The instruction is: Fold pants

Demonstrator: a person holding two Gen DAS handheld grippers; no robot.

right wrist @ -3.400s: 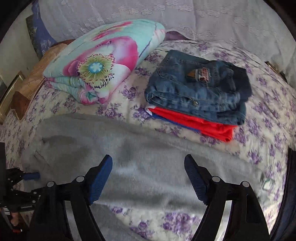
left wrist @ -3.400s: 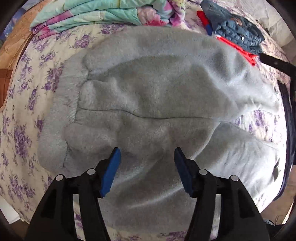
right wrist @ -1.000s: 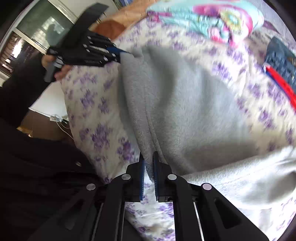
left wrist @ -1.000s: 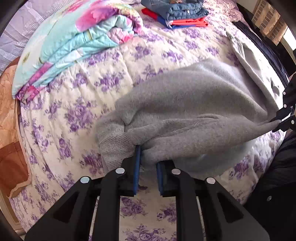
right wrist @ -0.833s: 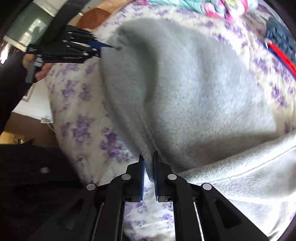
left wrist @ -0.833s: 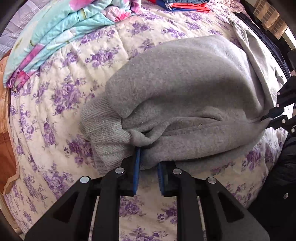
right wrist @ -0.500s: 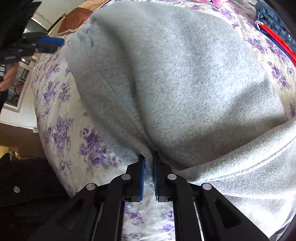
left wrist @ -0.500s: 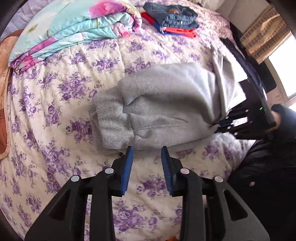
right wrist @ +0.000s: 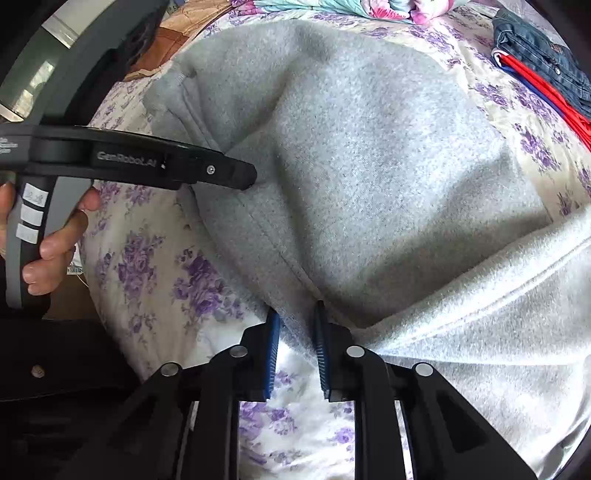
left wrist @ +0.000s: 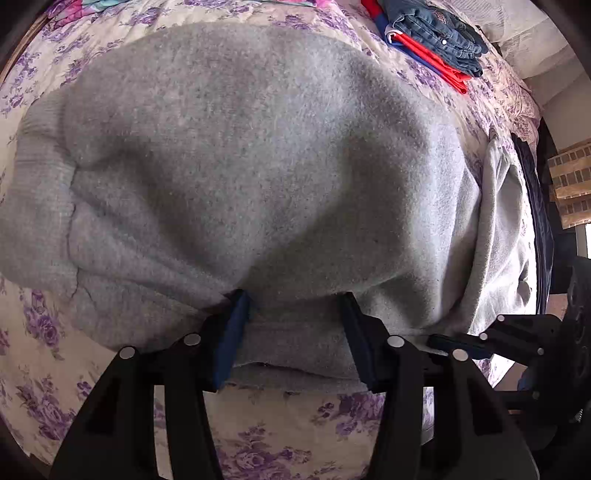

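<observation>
The left gripper (left wrist: 293, 306) is standing wide open, its blue-padded fingers (left wrist: 231, 339) spread apart and pressing down onto the near folded edge of the grey pants (left wrist: 258, 147), with a strip of fleece lying loose between them rather than being pinched. The right gripper (right wrist: 295, 321) is parted only narrowly; a thick seamed fold of the pants (right wrist: 369, 147) is running into the gap between its ribbed blue pads (right wrist: 273, 354), which are sitting just beside the cloth on either side, no longer clamping it. The pants are lying doubled over on the bedspread (left wrist: 295, 424) directly ahead of both grippers, filling most of each view: soft, fuzzy fleece, puffed into a rounded mound, with a ribbed knit waistband (left wrist: 33, 206) bunching to the left of the left gripper and a stitched seam curving ahead of the right one. The bedspread is a quilted cream fabric printed with purple flowers. Far ahead and to the right of the left gripper, a stack of folded denim jeans (left wrist: 436, 33) is resting on red and blue garments (left wrist: 432, 62). In the right wrist view, the left hand (right wrist: 55, 240) is gripping the tool's black handle to the left.
</observation>
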